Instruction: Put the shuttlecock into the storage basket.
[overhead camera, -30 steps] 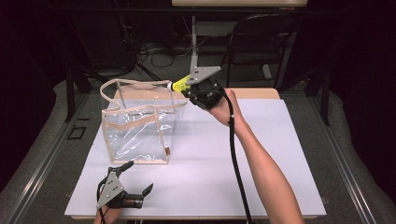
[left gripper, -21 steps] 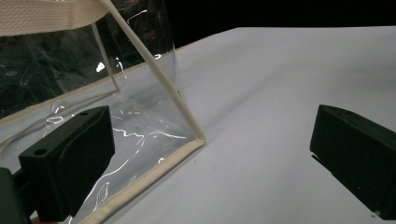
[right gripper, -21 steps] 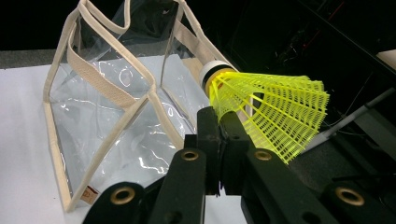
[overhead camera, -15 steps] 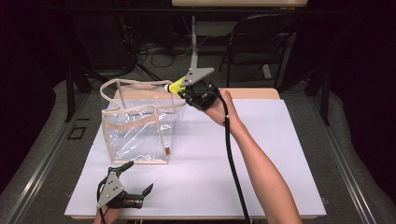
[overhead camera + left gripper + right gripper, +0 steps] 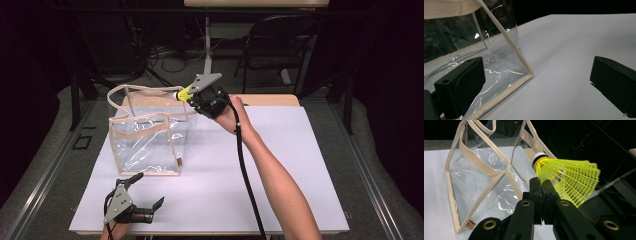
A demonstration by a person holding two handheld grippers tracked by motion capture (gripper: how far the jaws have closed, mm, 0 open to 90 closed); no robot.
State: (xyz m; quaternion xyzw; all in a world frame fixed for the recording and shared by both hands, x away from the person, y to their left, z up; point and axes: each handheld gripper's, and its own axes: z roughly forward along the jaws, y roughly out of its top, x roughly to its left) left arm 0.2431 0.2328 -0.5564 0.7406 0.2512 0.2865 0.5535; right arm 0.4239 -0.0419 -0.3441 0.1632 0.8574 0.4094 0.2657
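With the right gripper (image 5: pixel 541 185) pinching the yellow shuttlecock (image 5: pixel 566 178) just above the clear bag's (image 5: pixel 147 142) open rim, we have the drop left, while the left gripper (image 5: pixel 139 192), jaws spread, rests on the table (image 5: pixel 300 165) nearby.

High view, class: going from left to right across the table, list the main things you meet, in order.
Left gripper → clear tote bag → yellow shuttlecock → right gripper → the person's right forearm.
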